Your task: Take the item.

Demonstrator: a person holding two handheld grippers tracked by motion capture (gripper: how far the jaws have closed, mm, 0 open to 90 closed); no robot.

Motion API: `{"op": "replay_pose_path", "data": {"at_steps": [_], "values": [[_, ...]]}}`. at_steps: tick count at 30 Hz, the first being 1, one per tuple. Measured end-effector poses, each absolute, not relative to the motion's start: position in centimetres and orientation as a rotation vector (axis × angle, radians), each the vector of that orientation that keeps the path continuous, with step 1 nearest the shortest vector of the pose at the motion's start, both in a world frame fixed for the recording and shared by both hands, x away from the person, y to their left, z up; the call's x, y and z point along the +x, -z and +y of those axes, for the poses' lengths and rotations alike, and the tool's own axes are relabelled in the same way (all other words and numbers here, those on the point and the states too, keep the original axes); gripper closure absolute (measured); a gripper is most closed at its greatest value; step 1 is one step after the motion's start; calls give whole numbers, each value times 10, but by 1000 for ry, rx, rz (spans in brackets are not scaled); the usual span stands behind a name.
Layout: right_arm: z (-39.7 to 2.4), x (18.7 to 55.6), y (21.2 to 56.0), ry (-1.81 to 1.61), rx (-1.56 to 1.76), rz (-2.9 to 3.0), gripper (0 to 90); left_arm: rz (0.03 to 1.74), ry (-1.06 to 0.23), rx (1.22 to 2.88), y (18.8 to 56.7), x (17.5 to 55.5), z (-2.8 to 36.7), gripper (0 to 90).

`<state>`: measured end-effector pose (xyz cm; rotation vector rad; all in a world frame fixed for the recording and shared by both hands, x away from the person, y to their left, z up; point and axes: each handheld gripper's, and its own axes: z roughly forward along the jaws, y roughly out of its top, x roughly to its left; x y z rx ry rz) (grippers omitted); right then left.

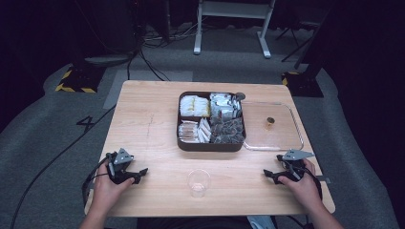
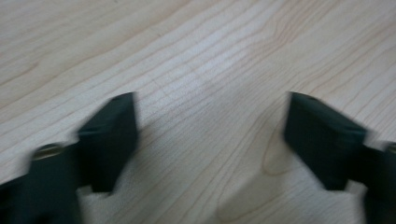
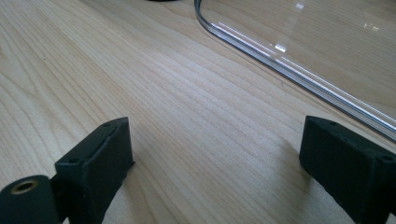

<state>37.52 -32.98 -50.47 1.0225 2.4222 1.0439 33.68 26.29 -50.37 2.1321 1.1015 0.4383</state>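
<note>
Both grippers rest low on the pale wooden table (image 1: 143, 124), one at each near corner. The left gripper (image 1: 138, 174) has its jaws spread wide with bare wood between them; the right gripper (image 1: 270, 175) is likewise spread wide and holds nothing.

Nearest thing to both: a clear plastic cup (image 1: 198, 182), upright and empty as far as I can tell, standing at the near edge midway between the grippers, touching neither. Behind it sits a dark brown square tray with four compartments (image 1: 211, 145), packed with small wrapped sachets. The tray's clear flat lid (image 1: 284, 143) lies just right of it, overlapping the tray's right edge, with a small brown knob (image 1: 270, 122) on top. In the right gripper view the clear flat lid's rounded rim (image 3: 261, 46) passes close ahead of the far jaw.

Risks, as I judge them:
- The cup looks light and stands close to the table edge; a sideways brush from either jaw could tip it or send it off the near side.
- Squeezing thin plastic hard would buckle the wall.
- The right gripper, moving forward, could catch the lid rim and drag the lid.

Room: open wood lies left of the tray and between each gripper and the cup. The right side is tighter, hemmed by lid and table edge.
</note>
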Motion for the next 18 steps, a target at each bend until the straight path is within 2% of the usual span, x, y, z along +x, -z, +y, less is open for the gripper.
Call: {"op": "replay_pose_path", "data": {"at_steps": [2,4,5,12,18], "values": [[-330,375,505,-1044,1023,2422,96,1180,-486,2100,503,334,261,272],[-330,375,505,-1044,1023,2422,95,1226,-501,2092,500,331,261,354],[-330,375,505,-1044,1022,2422,96,1250,-499,2081,497,329,261,357],[-330,375,505,-1044,1023,2422,96,1290,-512,2024,473,320,257,410],[-330,375,505,-1044,1022,2422,96,1282,-459,1976,454,317,252,449]]}}
